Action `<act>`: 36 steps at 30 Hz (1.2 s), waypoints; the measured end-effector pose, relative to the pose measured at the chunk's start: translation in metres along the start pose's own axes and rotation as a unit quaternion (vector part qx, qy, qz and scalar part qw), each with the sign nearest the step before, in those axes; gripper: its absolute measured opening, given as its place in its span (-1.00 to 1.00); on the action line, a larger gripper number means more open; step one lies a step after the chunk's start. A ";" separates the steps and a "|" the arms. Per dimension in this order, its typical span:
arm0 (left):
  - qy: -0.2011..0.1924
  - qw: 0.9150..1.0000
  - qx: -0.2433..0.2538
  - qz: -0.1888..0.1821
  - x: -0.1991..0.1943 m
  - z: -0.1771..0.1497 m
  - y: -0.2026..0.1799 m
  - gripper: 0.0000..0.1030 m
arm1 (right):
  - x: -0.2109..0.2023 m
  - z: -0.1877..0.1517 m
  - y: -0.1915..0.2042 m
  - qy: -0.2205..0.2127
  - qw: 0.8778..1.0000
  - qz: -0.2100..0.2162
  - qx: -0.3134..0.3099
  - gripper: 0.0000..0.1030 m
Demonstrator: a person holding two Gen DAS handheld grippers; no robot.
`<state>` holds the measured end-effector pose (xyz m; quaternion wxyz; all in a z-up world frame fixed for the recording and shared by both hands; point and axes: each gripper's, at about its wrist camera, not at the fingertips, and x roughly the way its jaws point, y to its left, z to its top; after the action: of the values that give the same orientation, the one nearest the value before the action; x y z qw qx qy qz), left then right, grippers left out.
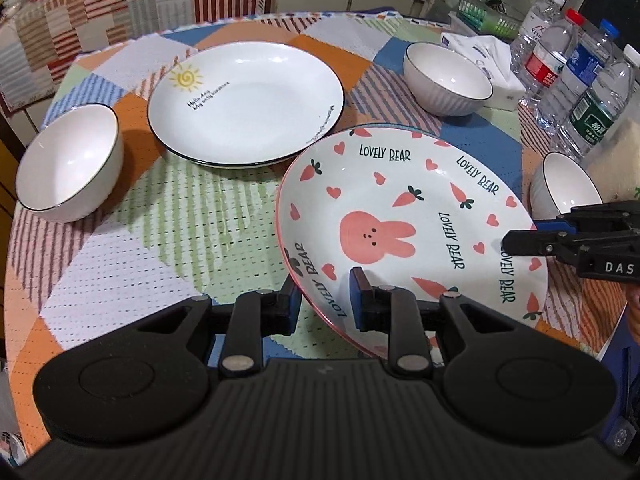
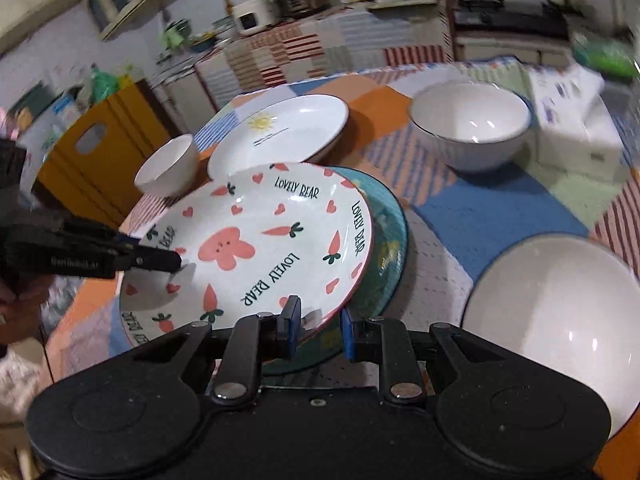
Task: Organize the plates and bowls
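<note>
Spreading across the patchwork tablecloth (image 1: 168, 216), the crockery is mid-sort: the bunny plate (image 1: 400, 208) hangs tilted, lifted above a teal plate (image 2: 390, 240), the left gripper (image 1: 326, 300) and right gripper (image 2: 318, 326) each pinching its rim. Next, I'd judge, it goes onto the sun plate (image 1: 248, 108), level and together. All 3 white bowls (image 1: 70, 164) (image 1: 446, 78) (image 1: 564, 188) sit empty.

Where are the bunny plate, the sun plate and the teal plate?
bunny plate (image 1: 376, 236): left wrist view, pink bunny.
sun plate (image 1: 256, 108): left wrist view, bare centre.
teal plate (image 2: 390, 240): right wrist view, exposed right edge.
</note>
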<state>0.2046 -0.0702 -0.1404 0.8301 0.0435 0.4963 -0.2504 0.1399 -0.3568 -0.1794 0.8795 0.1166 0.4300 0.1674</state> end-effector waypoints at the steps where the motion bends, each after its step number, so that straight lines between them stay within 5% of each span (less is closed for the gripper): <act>1: 0.004 1.000 -0.002 -0.001 0.003 0.001 0.001 -0.55 | 0.000 0.000 -0.001 0.001 1.000 -0.001 0.008 -0.50; 16: 0.063 0.997 -0.033 -0.017 0.020 0.010 0.004 -0.51 | 0.011 0.014 0.027 0.052 0.994 -0.098 0.011 -0.51; 22: 0.078 0.995 -0.050 -0.037 0.026 0.005 0.006 -0.51 | 0.023 0.023 0.053 0.085 0.976 -0.193 -0.051 -0.42; 36: 0.092 0.994 -0.048 -0.036 0.028 0.010 0.004 -0.50 | 0.050 0.018 0.074 0.094 0.947 -0.288 -0.106 -0.33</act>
<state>0.2250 -0.0804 -0.1598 0.7725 0.0088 0.5831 -0.2514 0.1690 -0.2707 -0.1787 0.8530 -0.1221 0.5060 -0.0385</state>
